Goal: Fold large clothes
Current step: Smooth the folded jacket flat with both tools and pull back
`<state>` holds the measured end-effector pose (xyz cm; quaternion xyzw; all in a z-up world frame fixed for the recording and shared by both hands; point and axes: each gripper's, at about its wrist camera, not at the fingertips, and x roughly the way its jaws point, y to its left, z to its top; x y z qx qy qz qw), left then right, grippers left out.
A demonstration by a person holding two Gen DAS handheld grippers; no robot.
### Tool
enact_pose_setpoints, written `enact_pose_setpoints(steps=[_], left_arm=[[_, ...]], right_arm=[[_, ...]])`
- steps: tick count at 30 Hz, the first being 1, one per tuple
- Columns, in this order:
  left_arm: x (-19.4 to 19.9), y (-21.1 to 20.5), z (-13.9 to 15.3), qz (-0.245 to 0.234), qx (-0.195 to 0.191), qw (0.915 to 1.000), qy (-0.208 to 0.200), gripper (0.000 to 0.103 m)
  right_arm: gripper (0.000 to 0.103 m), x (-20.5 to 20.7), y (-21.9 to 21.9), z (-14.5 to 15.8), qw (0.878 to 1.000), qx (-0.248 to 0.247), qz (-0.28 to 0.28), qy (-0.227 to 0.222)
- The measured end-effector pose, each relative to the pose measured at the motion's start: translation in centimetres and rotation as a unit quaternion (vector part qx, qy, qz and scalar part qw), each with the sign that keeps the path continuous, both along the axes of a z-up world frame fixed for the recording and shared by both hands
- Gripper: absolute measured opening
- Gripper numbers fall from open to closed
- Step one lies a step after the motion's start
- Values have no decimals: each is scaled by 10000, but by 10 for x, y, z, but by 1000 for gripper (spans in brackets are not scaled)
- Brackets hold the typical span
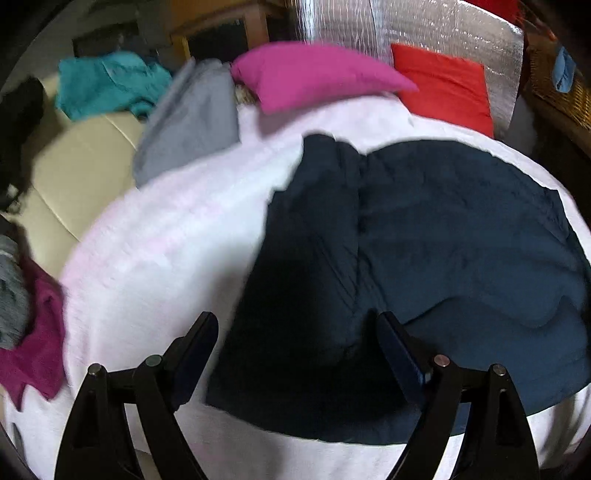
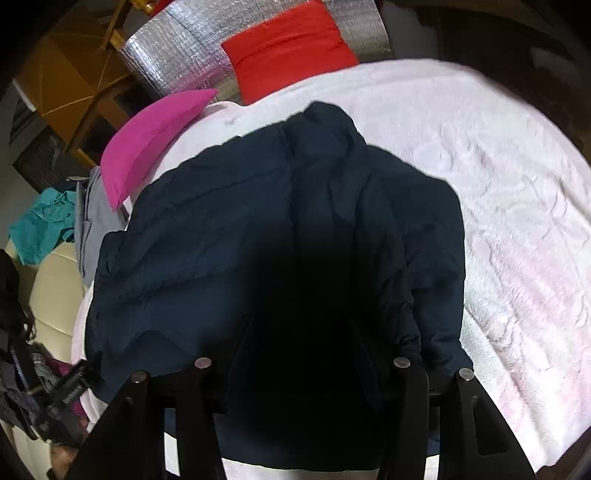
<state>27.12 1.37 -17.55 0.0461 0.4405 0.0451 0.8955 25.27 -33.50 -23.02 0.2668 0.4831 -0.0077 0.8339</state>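
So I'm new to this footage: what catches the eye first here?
The dark navy jacket spread over the pale pink blanket fills the middle. Behind it, a magenta pillow and a red pillow lean against a silver foil panel. The left gripper hangs open above the jacket's near edge.

Left wrist view: high and close over the near edge of the white blanket [image 1: 155,266], facing forward and down past the left gripper [image 1: 295,332], dark jacket [image 1: 461,236] ahead and to the right. Right wrist view: likewise close, angled down past the right gripper [image 2: 299,332], jacket [image 2: 258,221] dead ahead. Shared by both: jacket, blanket [image 2: 498,206], magenta cushion [image 1: 314,74] [image 2: 151,144], red cushion [image 1: 447,85] [image 2: 288,48] beyond.
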Motion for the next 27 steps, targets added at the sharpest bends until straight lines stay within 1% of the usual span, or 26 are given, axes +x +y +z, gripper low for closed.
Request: enact_pose_setpoints(steps=[3, 5, 7, 9, 10, 11, 14, 16, 20, 22, 27], left_arm=[[-18, -5, 20, -59, 61, 9995, -303, 88], [-31, -7, 38, -93, 123, 9985, -520, 88], [-43, -10, 60, -99, 193, 9969, -759, 88], [-51, -12, 80, -109, 222, 9948, -984, 88], [-58, -13, 93, -126, 214, 9935, -1112, 88], [-61, -13, 101, -139, 197, 9925, -1199, 89], [-80, -17, 131, -163, 135, 9878, -1540, 94], [-96, -20, 149, -213, 83, 9839, -1773, 95], [-119, -27, 170, -321, 1, 9801, -1958, 97], [-132, -32, 180, -356, 9, 9786, -2025, 97], [-166, -37, 203, -339, 104, 9715, -2343, 97]], right_arm=[[55, -16, 0, 14, 9997, 97, -56, -221], [57, -29, 6, 28, 9990, -104, -52, -424], [62, -39, 15, 46, 9971, -447, -34, -608], [63, -56, 23, 64, 9942, -676, -1, -831], [65, -58, 24, 70, 9933, -734, 2, -897], [71, -69, 26, 81, 9915, -849, -14, -985], [73, -94, 29, 109, 9870, -1076, -64, -1191], [76, -109, 31, 128, 9841, -1237, -70, -1272], [83, -135, 42, 160, 9775, -1449, -30, -1530], [84, -154, 46, 173, 9743, -1538, -20, -1644], [86, -187, 49, 199, 9716, -1420, -98, -1892]])
